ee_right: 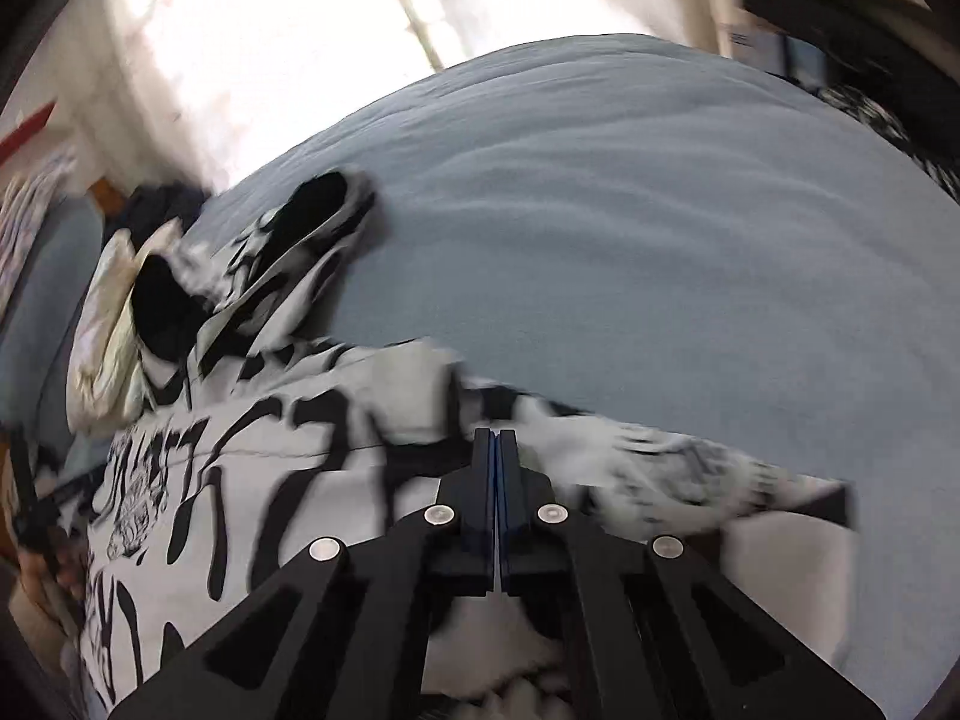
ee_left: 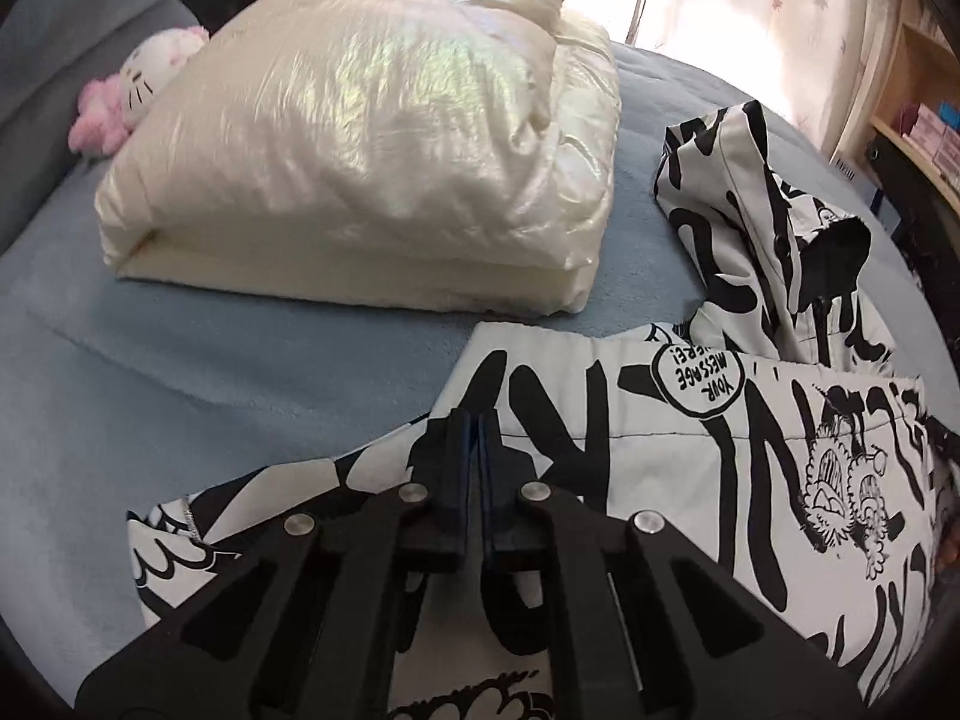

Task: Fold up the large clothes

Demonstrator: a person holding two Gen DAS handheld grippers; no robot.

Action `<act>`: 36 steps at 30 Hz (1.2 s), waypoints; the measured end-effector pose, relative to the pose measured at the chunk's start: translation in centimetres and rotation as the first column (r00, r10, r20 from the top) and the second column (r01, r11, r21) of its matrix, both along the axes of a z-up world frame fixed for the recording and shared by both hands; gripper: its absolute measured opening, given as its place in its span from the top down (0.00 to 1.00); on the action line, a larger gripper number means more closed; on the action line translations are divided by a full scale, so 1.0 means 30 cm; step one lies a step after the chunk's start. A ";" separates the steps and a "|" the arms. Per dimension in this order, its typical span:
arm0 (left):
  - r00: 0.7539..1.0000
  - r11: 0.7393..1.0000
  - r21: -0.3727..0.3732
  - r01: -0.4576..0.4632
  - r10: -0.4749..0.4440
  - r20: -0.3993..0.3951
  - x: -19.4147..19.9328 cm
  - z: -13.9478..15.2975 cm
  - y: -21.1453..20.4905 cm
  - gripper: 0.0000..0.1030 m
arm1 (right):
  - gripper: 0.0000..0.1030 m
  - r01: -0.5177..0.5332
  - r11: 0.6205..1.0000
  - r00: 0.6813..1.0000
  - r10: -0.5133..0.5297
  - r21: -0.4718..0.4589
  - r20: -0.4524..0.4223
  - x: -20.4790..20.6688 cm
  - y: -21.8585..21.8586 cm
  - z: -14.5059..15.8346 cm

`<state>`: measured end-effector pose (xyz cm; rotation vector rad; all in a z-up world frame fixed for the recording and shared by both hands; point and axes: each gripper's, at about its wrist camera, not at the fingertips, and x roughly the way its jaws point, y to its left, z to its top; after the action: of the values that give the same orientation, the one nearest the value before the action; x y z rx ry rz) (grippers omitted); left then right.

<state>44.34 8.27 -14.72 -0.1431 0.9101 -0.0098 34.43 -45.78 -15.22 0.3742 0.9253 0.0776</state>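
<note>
A white garment with black graffiti print (ee_left: 690, 438) lies spread on the blue bed, one sleeve (ee_left: 768, 228) reaching toward the far right. My left gripper (ee_left: 477, 420) is shut, its jaws together over the garment's near left part; no cloth shows between the tips. In the right wrist view the same garment (ee_right: 252, 480) lies blurred across the lower left, its sleeve cuff (ee_right: 324, 204) further back. My right gripper (ee_right: 495, 438) is shut over the garment's edge; whether it pinches cloth is unclear.
A folded cream puffer jacket (ee_left: 372, 138) lies on the blue bedspread (ee_left: 180, 372) behind the garment. A pink and white plush toy (ee_left: 132, 96) sits at the far left. Curtains (ee_left: 750, 0) and a wooden shelf (ee_left: 900, 96) stand beyond the bed.
</note>
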 end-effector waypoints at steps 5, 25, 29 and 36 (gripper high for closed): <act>1.000 0.999 -0.044 -0.013 0.012 -0.017 -0.018 0.018 0.059 0.97 | 0.91 0.160 0.985 0.986 -0.155 0.070 -0.063 -0.037 -0.145 -0.013; 0.995 0.992 0.081 -0.093 0.096 -0.033 -0.623 0.049 0.068 0.97 | 0.83 -0.061 0.997 0.996 0.057 -0.051 -0.073 -0.493 0.283 0.076; 0.991 0.991 -0.024 -0.131 0.130 -0.034 -0.669 0.023 0.137 0.97 | 0.84 0.069 0.995 0.995 -0.074 -0.068 -0.067 -0.552 0.105 0.069; 0.990 0.991 -0.011 -0.135 0.135 -0.032 -0.696 0.019 0.144 0.97 | 0.86 0.164 0.986 0.985 -0.165 -0.031 -0.049 -0.663 -0.103 0.085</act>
<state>23.47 12.59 -14.15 -0.2176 0.9299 0.1127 14.53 -48.88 -12.67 0.4277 0.9419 -0.0966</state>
